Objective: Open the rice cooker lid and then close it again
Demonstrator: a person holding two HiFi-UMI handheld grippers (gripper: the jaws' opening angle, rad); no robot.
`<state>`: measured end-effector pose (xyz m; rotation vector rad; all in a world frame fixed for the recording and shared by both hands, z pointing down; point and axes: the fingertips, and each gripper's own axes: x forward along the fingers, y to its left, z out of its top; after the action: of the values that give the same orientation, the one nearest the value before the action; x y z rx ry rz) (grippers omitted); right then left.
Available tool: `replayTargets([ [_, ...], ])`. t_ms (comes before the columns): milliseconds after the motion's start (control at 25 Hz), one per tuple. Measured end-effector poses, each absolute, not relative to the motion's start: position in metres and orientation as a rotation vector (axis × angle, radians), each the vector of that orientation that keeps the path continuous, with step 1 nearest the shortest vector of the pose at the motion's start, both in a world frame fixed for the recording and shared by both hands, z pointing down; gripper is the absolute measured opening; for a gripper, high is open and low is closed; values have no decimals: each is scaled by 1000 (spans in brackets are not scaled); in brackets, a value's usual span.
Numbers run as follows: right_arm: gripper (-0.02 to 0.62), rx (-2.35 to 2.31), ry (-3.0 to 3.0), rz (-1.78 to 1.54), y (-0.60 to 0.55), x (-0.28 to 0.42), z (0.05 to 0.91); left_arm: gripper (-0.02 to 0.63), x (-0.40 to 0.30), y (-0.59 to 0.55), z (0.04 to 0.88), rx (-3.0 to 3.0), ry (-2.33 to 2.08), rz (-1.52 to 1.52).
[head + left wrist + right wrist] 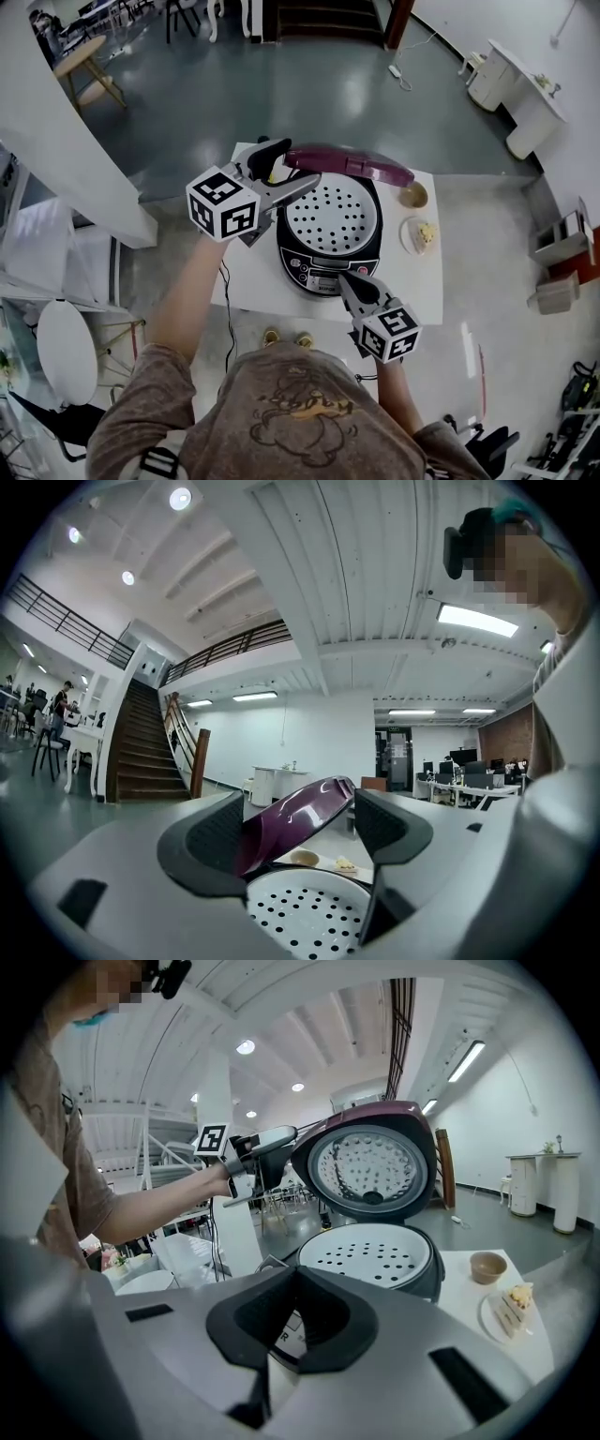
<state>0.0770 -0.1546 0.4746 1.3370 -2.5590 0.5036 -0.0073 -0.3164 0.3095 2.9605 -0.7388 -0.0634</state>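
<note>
The rice cooker [319, 267] stands on a white table [427, 286] with its purple lid [352, 164] tipped up at the back, baring a perforated white tray [330, 216]. The left gripper [302, 161] has its jaws spread, with the lid's edge between them. The edge seems to brush one jaw, though contact is unclear. The right gripper [349, 278], jaws pressed together on nothing, sits at the cooker's front and covers part of its control panel.

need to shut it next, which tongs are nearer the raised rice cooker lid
Left. The left tongs are open by the left edge of the lid; the right tongs are shut, low at the control panel.
</note>
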Motion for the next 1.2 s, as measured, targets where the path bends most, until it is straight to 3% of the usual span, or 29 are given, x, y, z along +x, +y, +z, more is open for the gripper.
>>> replayTargets([
  [1200, 3, 1325, -2689, 342, -176, 62, 414, 376, -20, -255, 385, 2834, -693, -17],
])
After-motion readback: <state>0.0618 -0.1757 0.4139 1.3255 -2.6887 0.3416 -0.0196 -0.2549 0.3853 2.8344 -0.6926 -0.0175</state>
